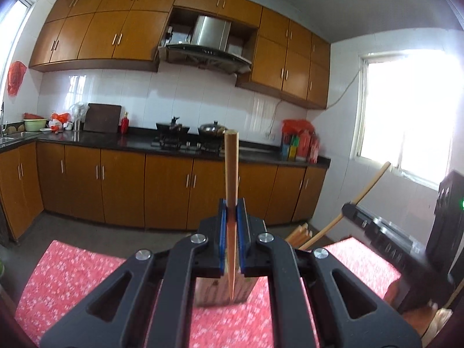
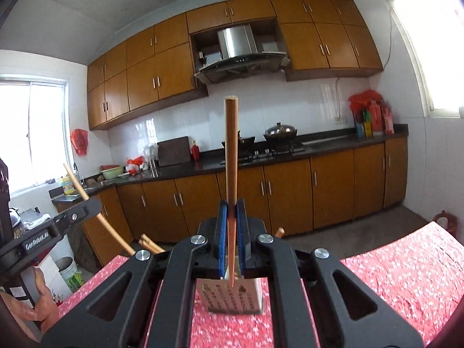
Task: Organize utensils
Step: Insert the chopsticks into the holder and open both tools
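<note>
Left gripper point(image 1: 231, 213) clamped tight on a wooden chopstick point(image 1: 231, 168) standing upright, right gripper point(image 2: 231, 213) pinching its own chopstick point(image 2: 231, 150) the same way, both above the holder point(image 2: 232, 295) mid-table on the red floral tablecloth point(image 2: 406, 275), more chopsticks point(image 2: 149, 245) poking out behind.

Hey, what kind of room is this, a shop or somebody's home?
Most likely a home kitchen: a gas stove with a lidded wok under a range hood, wooden cabinets along the wall, and a sink in the corner.
</note>
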Available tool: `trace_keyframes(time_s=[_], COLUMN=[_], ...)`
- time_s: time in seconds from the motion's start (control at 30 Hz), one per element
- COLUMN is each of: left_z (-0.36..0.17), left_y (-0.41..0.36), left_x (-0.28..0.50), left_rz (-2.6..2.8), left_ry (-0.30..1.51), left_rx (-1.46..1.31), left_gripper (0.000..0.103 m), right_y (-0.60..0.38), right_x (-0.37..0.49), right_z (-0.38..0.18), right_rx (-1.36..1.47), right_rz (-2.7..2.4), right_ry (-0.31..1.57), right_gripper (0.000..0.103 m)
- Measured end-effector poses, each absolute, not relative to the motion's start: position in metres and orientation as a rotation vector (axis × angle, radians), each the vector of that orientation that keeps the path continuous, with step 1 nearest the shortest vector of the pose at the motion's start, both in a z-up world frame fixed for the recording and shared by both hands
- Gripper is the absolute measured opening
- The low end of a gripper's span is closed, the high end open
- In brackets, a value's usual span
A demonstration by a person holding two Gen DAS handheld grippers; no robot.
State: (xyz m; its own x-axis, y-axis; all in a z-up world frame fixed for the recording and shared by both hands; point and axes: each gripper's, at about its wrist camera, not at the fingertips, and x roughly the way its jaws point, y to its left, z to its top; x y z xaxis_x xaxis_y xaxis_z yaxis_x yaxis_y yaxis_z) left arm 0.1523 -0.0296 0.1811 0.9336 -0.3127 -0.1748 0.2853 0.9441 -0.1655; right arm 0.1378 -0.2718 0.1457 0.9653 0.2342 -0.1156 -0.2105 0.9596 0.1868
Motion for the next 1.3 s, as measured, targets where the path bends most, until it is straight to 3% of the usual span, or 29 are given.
trace_keyframes(time_s=[0.37,0.8,0.83,0.9,0.97,1.1,1.3], left_z=[0.195,0.151,0.150,0.150,0.151,0.158,0.160], left_y=[-0.052,-0.046,-0.045,-0.042,-0.037,-0.022,0.009], left_x=[0.203,0.253,0.253,0.251,0.247,0.233,0.198], left_rz=[-0.225,-0.217,-0.217,-0.218,-0.213,-0.199,-0.151], left_ry=[0.090,0.188,0.191,0.190,0.183,0.170,0.160], left_rx=[-0.131,-0.162,-0.166,-0.171,-0.179,-0.194,-0.198], left_gripper=[0.008,0.009,0.011,0.028,0.042,0.057,0.079], right_y=[-0.263,-0.251,-0.251,-0.252,-0.254,-0.261,-0.273], right_x=[0.180,0.206,0.205,0.204,0.201,0.187,0.159], right_z=[0.138,0.106,0.106,0.106,0.109,0.117,0.125], right_rx=[0.157,0.136,0.137,0.136,0.139,0.130,0.131], right_rz=[0.220,0.239,0.240,0.239,0.230,0.209,0.178], right_ry=[0.117,0.206,0.207,0.203,0.192,0.159,0.130], right_gripper=[0.007,0.007,0.008,0.017,0.045,0.046,0.066])
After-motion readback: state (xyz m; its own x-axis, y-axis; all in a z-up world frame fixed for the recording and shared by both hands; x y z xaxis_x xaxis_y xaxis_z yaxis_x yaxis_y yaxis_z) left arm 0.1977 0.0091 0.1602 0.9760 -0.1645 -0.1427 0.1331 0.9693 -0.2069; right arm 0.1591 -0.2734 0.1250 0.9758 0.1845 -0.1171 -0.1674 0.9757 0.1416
